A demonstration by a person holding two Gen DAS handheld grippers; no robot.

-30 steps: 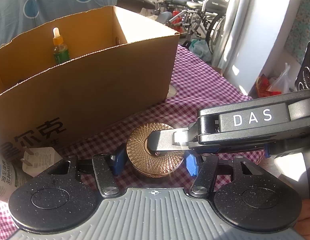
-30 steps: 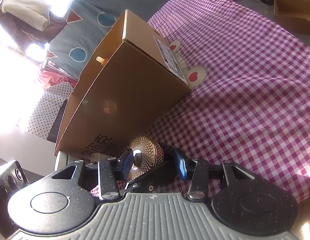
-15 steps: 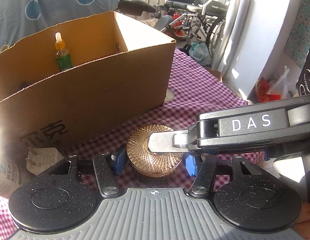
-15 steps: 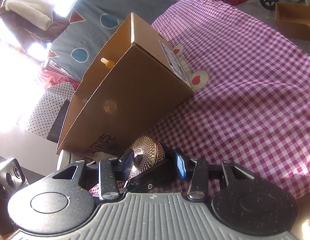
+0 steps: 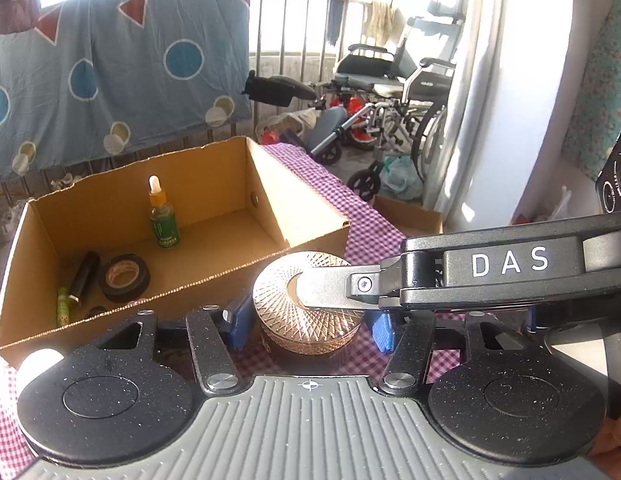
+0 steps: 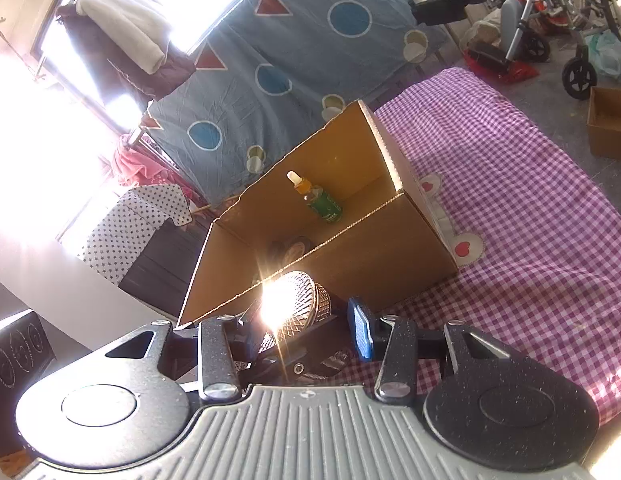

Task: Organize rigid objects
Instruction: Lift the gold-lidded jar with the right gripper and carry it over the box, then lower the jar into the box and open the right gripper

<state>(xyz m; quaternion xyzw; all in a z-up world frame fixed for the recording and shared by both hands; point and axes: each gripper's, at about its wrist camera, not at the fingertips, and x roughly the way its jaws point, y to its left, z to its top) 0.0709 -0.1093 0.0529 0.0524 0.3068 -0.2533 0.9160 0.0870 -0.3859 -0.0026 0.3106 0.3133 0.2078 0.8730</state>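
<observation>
One round copper-coloured tin [image 5: 308,306], held above the checked cloth [image 5: 366,220] just in front of the cardboard box [image 5: 190,304]. Left gripper [image 5: 308,324] clamps its sides between both blue pads [image 5: 238,322]; right gripper [image 6: 306,326] bites top and bottom, one finger [image 5: 326,290] flat across the lid. Box holds one dropper bottle [image 5: 163,216] upright, one black tape roll [image 5: 124,277], one dark tube [image 5: 83,277], one green stick [image 5: 62,306].

I am finding the cardboard box [image 5: 214,280] open-topped; its near wall is standing just ahead of my grippers. Inside, the dropper bottle [image 5: 163,216] and tape roll [image 5: 124,278] are occupying the left and back, leaving the right floor bare.
</observation>
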